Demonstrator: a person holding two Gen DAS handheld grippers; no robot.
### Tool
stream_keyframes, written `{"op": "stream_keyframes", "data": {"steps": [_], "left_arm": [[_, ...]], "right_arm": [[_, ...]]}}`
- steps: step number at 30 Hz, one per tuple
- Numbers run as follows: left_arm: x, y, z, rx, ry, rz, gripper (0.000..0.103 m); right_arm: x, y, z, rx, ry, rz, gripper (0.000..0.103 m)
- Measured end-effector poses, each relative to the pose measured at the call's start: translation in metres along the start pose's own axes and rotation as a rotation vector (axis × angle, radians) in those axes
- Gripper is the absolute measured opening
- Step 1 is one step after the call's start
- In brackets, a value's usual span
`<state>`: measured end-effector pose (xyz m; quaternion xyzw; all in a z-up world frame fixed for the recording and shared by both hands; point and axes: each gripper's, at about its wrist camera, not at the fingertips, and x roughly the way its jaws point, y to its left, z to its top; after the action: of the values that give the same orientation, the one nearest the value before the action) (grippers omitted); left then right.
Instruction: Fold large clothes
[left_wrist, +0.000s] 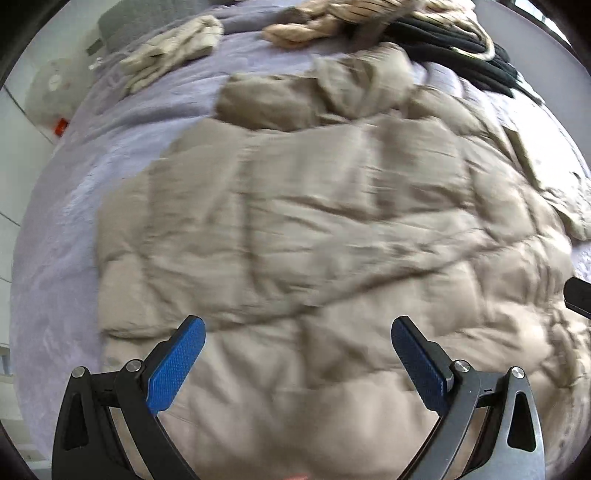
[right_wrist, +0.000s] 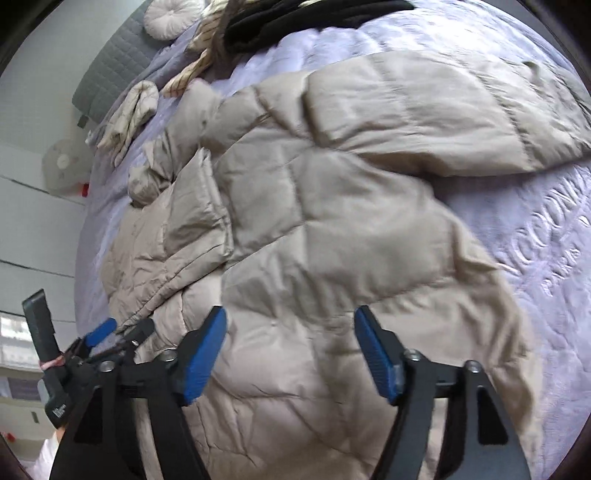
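A large beige quilted puffer coat (left_wrist: 314, 221) lies crumpled across a lavender bedspread (left_wrist: 55, 258). My left gripper (left_wrist: 298, 325) hovers over the coat's near part, open, with nothing between its blue pads (left_wrist: 177, 365). In the right wrist view the same coat (right_wrist: 314, 229) spreads out with one sleeve (right_wrist: 443, 122) lying across the far side. Above the coat's near end my right gripper (right_wrist: 291, 314) is open and holds no cloth. The left gripper (right_wrist: 122, 328) shows at the lower left of that view, beside the coat's edge.
Cream clothes (left_wrist: 173, 48), a striped beige garment (left_wrist: 332, 18) and a black garment (left_wrist: 461, 40) lie at the far end of the bed. A grey headboard (right_wrist: 110, 62), a round cushion (right_wrist: 168, 16) and a white fan (right_wrist: 62, 162) are on the left. Bedspread (right_wrist: 554, 258) is bare on the right.
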<state>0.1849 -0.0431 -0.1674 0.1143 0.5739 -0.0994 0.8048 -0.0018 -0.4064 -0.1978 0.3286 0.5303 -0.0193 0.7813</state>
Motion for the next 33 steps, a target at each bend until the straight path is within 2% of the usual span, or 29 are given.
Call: {"op": "stream_keyframes", "data": {"steps": [4,6,24,27,30,33], "left_arm": [[-0.005,-0.029,0.007,0.021,0.0,0.005,0.101],[-0.005,-0.04,0.011,0.03,0.005,-0.004,0.101],[0.002,-0.137,0.024,0.134,0.051,0.027,0.101],[0.004,-0.147,0.03,0.143,0.057,0.019,0.101],[0.008,-0.156,0.034,0.157,0.081,-0.034,0.101],[0.006,-0.166,0.036,0.155,0.083,-0.067,0.101]], "right_arm": [[-0.018,-0.028,0.007,0.05,-0.025,0.018,0.08],[-0.024,-0.041,0.012,0.084,-0.035,0.038,0.088],[-0.06,-0.158,0.046,0.272,-0.161,0.036,0.09],[-0.066,-0.185,0.052,0.339,-0.174,0.035,0.09],[-0.071,-0.218,0.06,0.423,-0.177,0.071,0.09],[-0.078,-0.245,0.067,0.473,-0.203,0.06,0.09]]}}
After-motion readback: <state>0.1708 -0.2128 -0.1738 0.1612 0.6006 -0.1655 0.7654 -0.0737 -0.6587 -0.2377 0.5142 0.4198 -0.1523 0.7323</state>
